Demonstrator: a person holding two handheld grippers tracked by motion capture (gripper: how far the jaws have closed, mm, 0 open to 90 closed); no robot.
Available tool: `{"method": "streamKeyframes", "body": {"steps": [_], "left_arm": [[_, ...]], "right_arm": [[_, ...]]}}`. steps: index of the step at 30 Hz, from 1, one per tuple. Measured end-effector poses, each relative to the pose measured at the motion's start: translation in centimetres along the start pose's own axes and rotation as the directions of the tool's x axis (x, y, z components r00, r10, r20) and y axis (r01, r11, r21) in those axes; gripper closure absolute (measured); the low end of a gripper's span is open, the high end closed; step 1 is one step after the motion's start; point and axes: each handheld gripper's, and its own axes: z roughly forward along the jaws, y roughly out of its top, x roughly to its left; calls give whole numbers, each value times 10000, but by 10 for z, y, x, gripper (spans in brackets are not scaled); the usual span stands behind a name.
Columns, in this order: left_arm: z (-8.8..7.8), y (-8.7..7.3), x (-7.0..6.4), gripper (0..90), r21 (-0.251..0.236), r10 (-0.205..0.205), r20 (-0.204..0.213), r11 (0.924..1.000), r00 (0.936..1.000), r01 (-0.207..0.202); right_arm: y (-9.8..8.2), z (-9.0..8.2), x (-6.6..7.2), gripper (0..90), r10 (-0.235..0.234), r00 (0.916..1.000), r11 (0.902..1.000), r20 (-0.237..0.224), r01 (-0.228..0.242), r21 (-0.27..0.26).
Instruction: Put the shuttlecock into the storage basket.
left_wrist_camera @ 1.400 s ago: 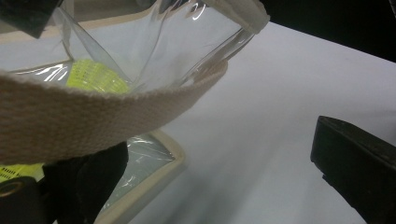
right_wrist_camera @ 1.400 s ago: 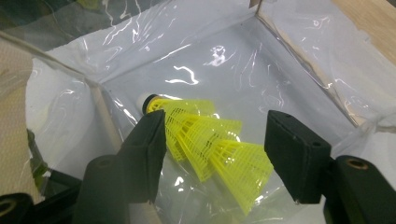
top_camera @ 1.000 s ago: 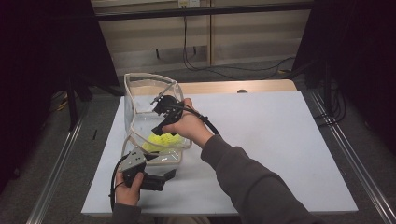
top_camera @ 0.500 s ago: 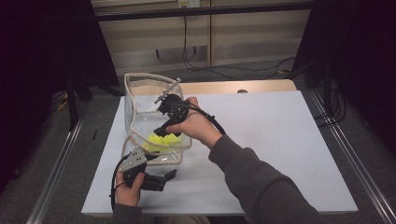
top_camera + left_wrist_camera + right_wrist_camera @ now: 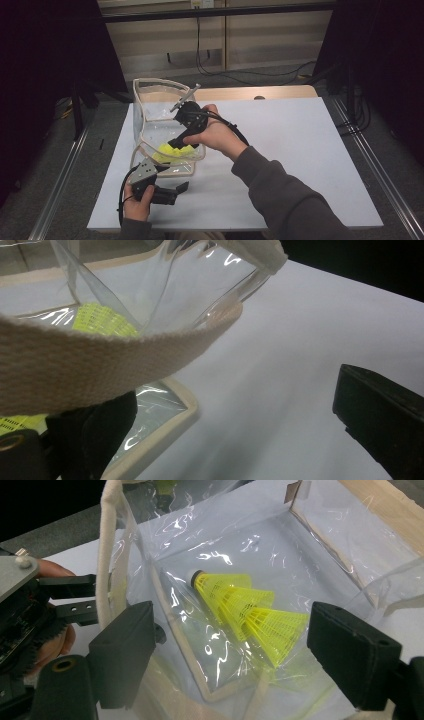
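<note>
Clear bag (image 5: 150, 107): yellow shuttlecocks (image 5: 245, 612) stacked inside. Right gripper (image 5: 235, 665) above them, jaws just opened, pinching nothing. Left gripper (image 5: 172, 192) beside bag, jaws spread around its strap (image 5: 100, 365).

Yellow shuttlecocks (image 5: 245, 612), clear cream-edged bag (image 5: 112, 555)

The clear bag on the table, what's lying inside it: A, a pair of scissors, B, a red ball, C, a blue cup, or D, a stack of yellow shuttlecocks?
D: in the right gripper view, nested yellow shuttlecocks lie on the floor of the clear bag.
</note>
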Motion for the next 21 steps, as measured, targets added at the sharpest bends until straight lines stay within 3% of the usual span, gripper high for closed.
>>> {"method": "streamKeyframes", "body": {"steps": [21], "left_arm": [[-2,-1,-1,39,5,12,-81,10000,10000,-12]], "right_arm": [[-18,-28,-1,175,-198,9991,9993,-377,185,-338]]}}
